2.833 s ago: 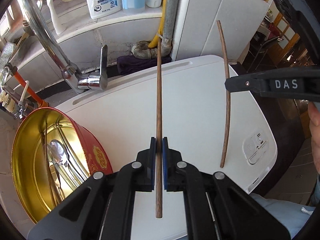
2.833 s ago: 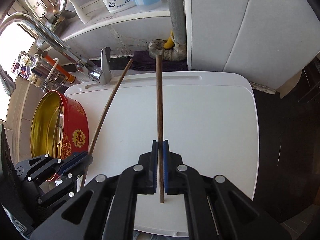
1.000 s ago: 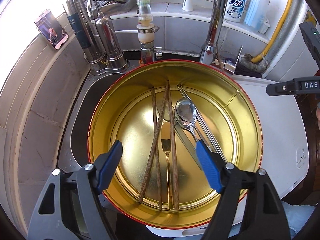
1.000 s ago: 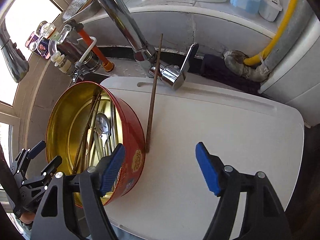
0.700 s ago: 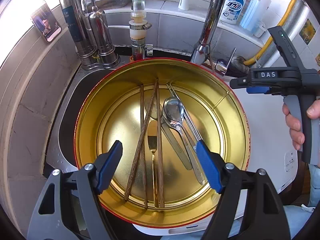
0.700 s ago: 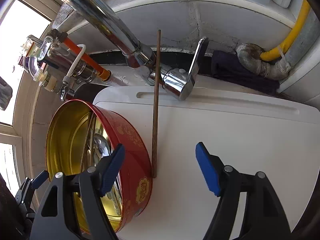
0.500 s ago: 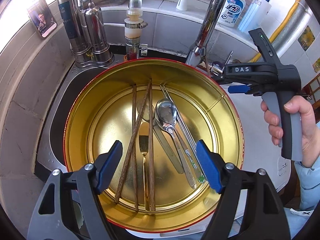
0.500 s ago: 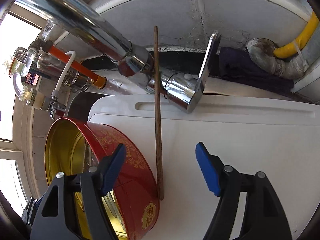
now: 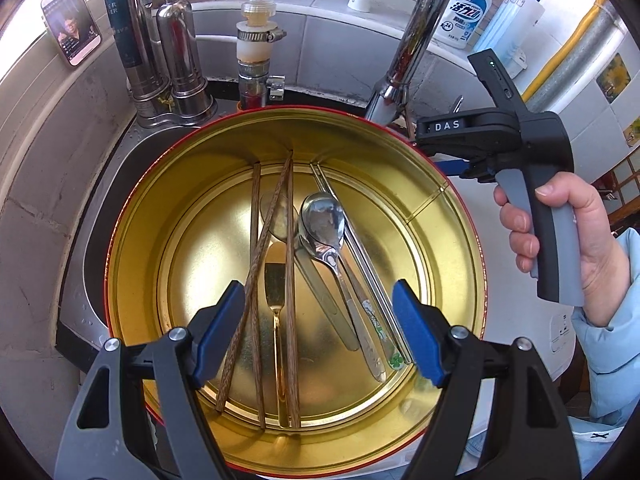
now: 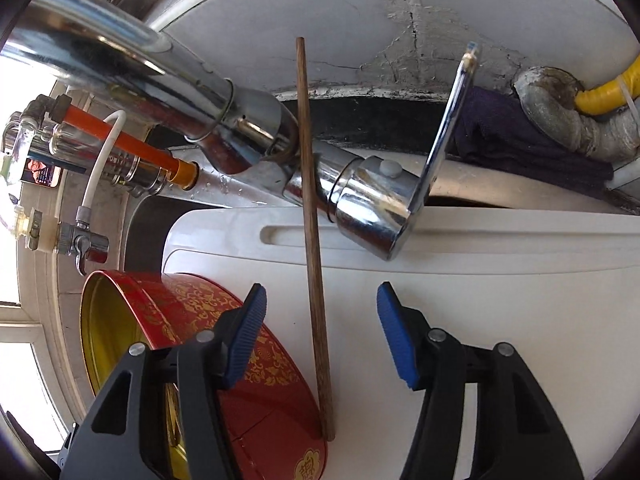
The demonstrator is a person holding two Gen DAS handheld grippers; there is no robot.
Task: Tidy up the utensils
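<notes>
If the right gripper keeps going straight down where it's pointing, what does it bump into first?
Probably the wooden chopstick, which lies on the white board between the closing fingers of the right gripper, with the red tin right beside it. Depth is hard to judge here.

Red tin (image 10: 248,364) with gold scrollwork outside, shiny gold inside (image 9: 436,216). Dark brown grained chopstick (image 10: 314,280) on white board (image 10: 500,280). Brown chopsticks (image 9: 291,264), silver spoon (image 9: 322,222) and gold knife (image 9: 274,280) in tin. Black tool bodies with blue ribbed pads (image 10: 244,330). Grey-and-black handle (image 9: 556,248) in hand (image 9: 592,240); pale blue sleeve (image 9: 612,320). Chrome tap (image 10: 360,204), yellow hose (image 10: 608,88).
</notes>
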